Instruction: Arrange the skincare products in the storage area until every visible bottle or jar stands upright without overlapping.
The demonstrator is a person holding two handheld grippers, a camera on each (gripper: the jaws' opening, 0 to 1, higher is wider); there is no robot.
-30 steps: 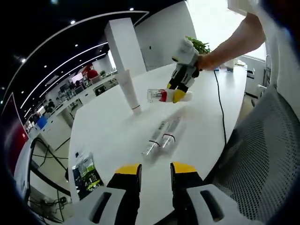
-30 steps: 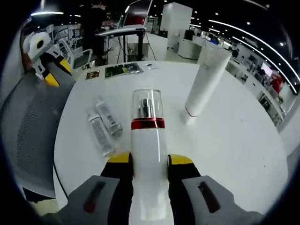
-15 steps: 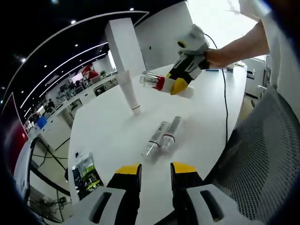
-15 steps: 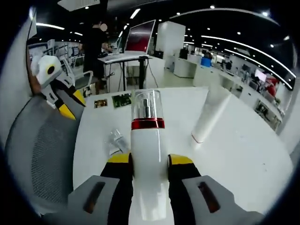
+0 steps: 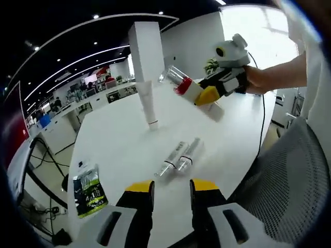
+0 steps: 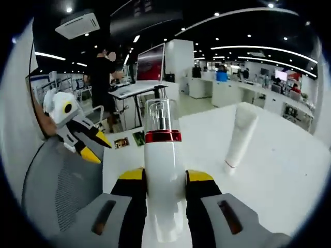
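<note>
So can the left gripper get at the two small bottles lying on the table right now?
Probably yes. The left gripper is open and empty, and the two small bottles lie side by side just ahead of it on the white table with bare surface between. The right gripper holds the pump bottle aloft.

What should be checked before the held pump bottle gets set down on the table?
1. Grip: right hand-held gripper shut on the pump bottle, body between the jaws: ok.
2. Bottle upright: tilted in the air in the left gripper view: not ok.
3. Landing spot: bare white table near the standing white tube: ok.
4. Two small clear bottles: lying side by side, not upright: not ok.
5. Left hand-held gripper: open, holding nothing, free for them: ok.
6. Bottle's cap seated: cannot tell.
</note>
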